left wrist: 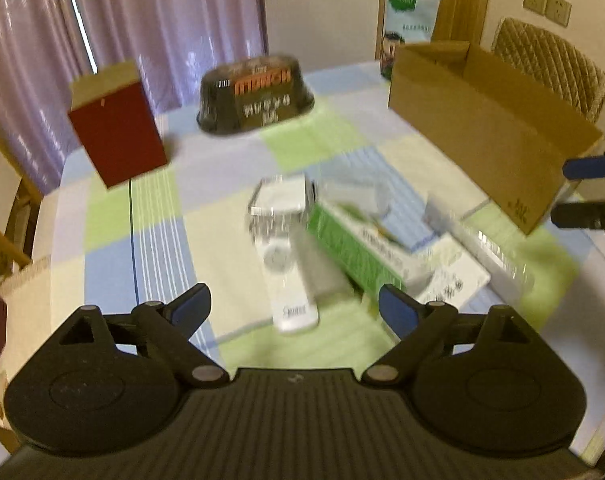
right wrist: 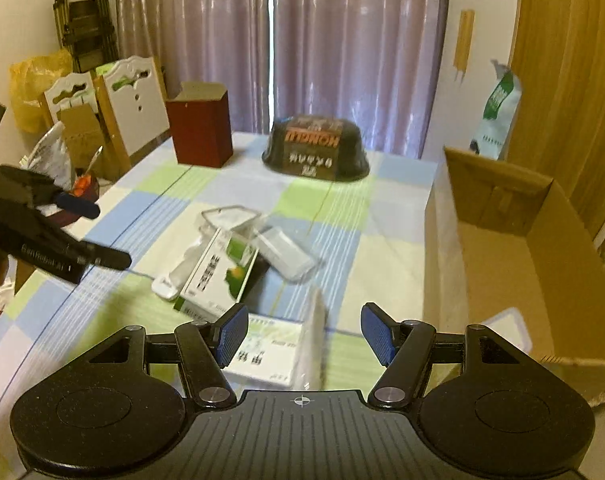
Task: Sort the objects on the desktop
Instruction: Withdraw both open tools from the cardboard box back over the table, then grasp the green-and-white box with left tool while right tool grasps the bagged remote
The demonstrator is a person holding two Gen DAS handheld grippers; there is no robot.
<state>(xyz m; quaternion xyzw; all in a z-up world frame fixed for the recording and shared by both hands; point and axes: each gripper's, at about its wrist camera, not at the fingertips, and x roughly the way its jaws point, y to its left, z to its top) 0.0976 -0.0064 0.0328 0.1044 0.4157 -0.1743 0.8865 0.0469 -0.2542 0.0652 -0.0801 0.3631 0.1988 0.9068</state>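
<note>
A heap of small items lies mid-table: a white remote-like stick, a green-and-white carton, clear plastic cases, a long clear case and a flat white packet. My left gripper is open just short of the white stick's near end. My right gripper is open, its fingers on either side of the long clear case without touching it. An open cardboard box stands on the right.
A dark red open box and a black bowl-shaped package stand at the far side of the checked tablecloth. Chairs and clutter are on the left, and a padded chair stands behind the cardboard box.
</note>
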